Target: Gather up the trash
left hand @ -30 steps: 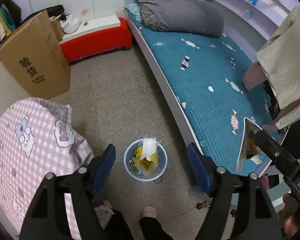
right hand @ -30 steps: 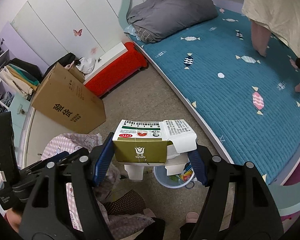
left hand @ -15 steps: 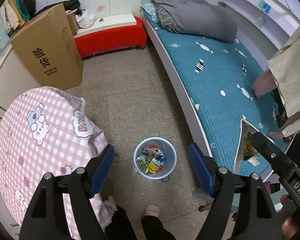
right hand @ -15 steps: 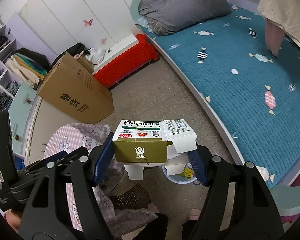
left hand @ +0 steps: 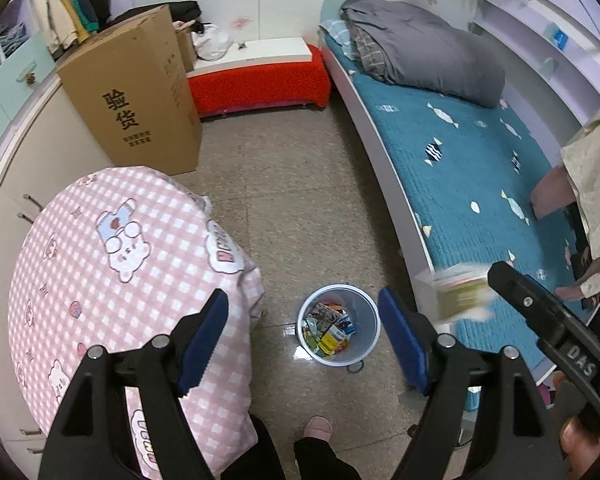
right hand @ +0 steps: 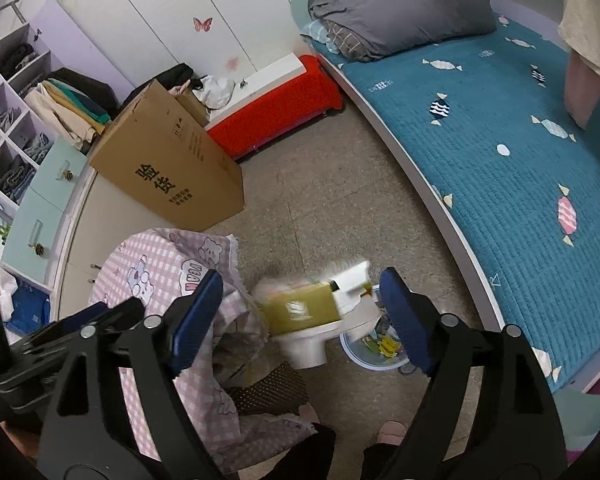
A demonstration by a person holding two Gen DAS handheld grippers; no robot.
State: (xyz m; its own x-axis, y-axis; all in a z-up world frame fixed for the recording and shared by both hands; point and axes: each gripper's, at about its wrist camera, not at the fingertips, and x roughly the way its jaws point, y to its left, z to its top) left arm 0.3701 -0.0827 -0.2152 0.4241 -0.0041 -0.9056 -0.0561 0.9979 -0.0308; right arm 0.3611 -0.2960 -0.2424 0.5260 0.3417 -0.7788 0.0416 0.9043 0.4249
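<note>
A small pale blue trash bin [left hand: 339, 325] with several wrappers inside stands on the floor beside the bed; it also shows in the right wrist view [right hand: 374, 354]. My left gripper [left hand: 304, 336] is open and empty above it. My right gripper [right hand: 302, 312] is open; the green and white cardboard boxes [right hand: 306, 306] are blurred between its fingers, apart from both pads and tilted, above the bin. The boxes also show blurred in the left wrist view [left hand: 458, 290] beside the right gripper's arm.
A round table with a pink checked cloth [left hand: 112, 264] is at the left. A large brown carton [left hand: 136, 100], a red bench [left hand: 256, 80] and the blue bed [left hand: 472, 168] ring the floor. The person's feet [left hand: 318, 430] are below.
The right gripper has opened and the boxes have left its pads and tipped downward toward the bin. The left gripper has risen and stayed open.
</note>
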